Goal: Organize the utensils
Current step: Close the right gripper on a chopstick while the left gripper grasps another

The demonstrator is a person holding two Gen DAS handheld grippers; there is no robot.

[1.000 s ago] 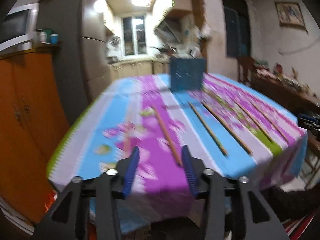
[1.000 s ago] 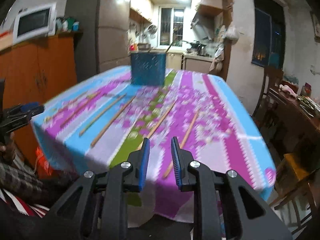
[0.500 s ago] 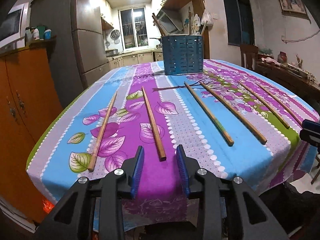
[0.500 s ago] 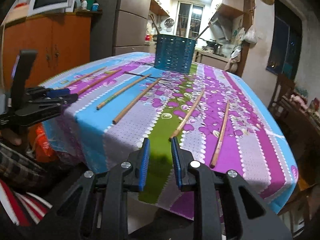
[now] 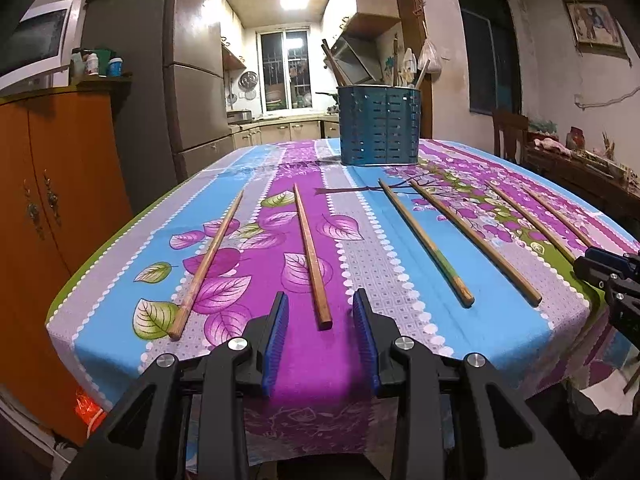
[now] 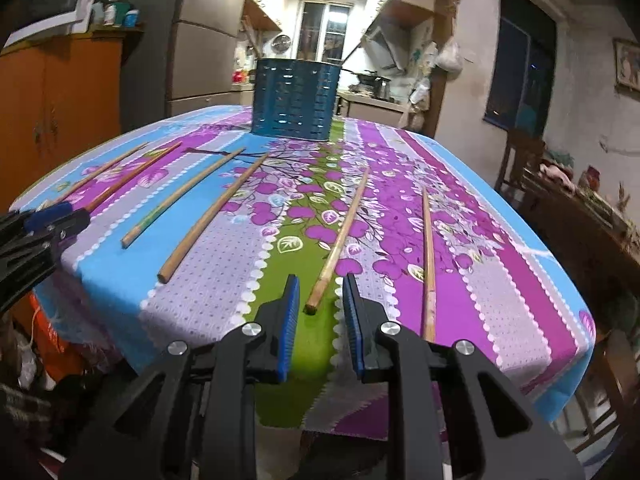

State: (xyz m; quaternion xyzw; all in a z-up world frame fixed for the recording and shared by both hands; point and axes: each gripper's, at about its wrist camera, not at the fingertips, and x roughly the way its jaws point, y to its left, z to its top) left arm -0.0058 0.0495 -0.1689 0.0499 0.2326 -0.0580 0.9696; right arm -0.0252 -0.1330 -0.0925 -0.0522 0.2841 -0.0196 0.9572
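The near ends of two chopsticks (image 5: 311, 254) (image 6: 338, 240) should be centred between each open (empty) hand-held gripper (image 5: 320, 312) (image 6: 320, 294) before being clamped.

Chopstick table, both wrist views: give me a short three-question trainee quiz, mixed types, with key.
1. True or false: the left gripper is clamped on a chopstick.
2. How many chopsticks lie on the tablecloth? A four, B six, C eight.
3. Fill in: the blue slotted holder stands at the table's ____ end, seen from the grippers.

Key: 1 false, both the left and the right gripper have open, empty jaws, each in line with a chopstick's near end. 2 B. 3 far.
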